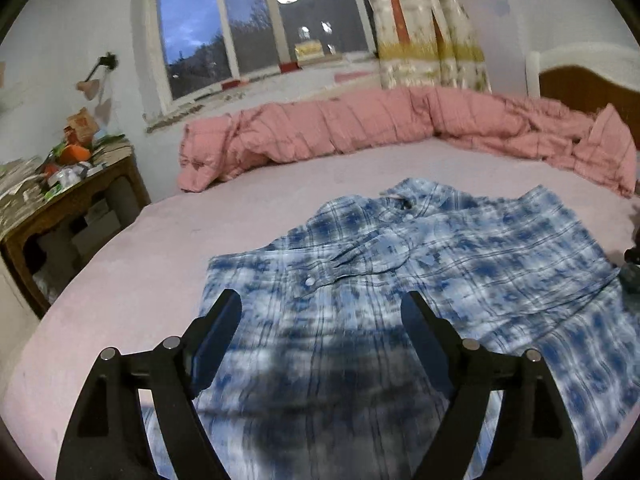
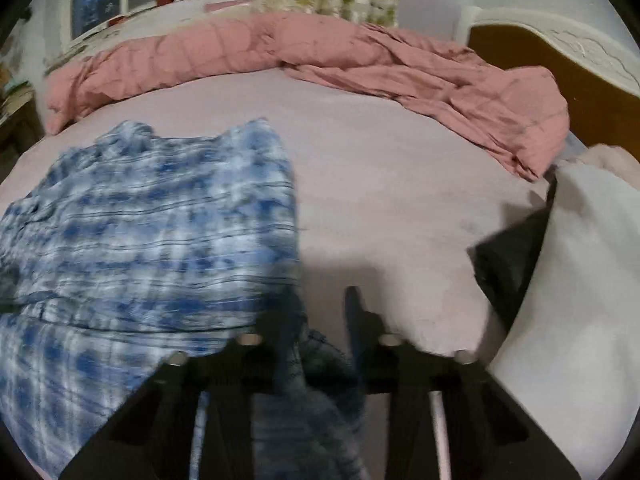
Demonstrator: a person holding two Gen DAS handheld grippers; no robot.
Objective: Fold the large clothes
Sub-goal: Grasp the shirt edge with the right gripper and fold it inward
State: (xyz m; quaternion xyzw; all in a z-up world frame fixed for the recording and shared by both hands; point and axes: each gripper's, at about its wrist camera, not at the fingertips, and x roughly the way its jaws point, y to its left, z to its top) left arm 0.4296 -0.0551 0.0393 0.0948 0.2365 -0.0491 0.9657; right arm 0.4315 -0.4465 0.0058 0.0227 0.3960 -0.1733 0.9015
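blue plaid shirt (image 1: 400, 264) flat under spread left tongs (image 1: 320, 312)

Bedroom in a home. Wide bed with pale pink sheet (image 1: 120, 280), rumpled salmon-pink quilted duvet (image 1: 360, 120) bunched along the far edge, and curved white-framed headboard with brown panel (image 2: 560, 64). Large white-framed window (image 1: 240, 20) showing dusk sky, patterned cream-and-red curtain (image 1: 420, 20) beside it. Cluttered dark wooden side table (image 1: 80, 200) at the bed's left. Blue-and-white plaid button shirt (image 1: 400, 260) spread on the sheet.
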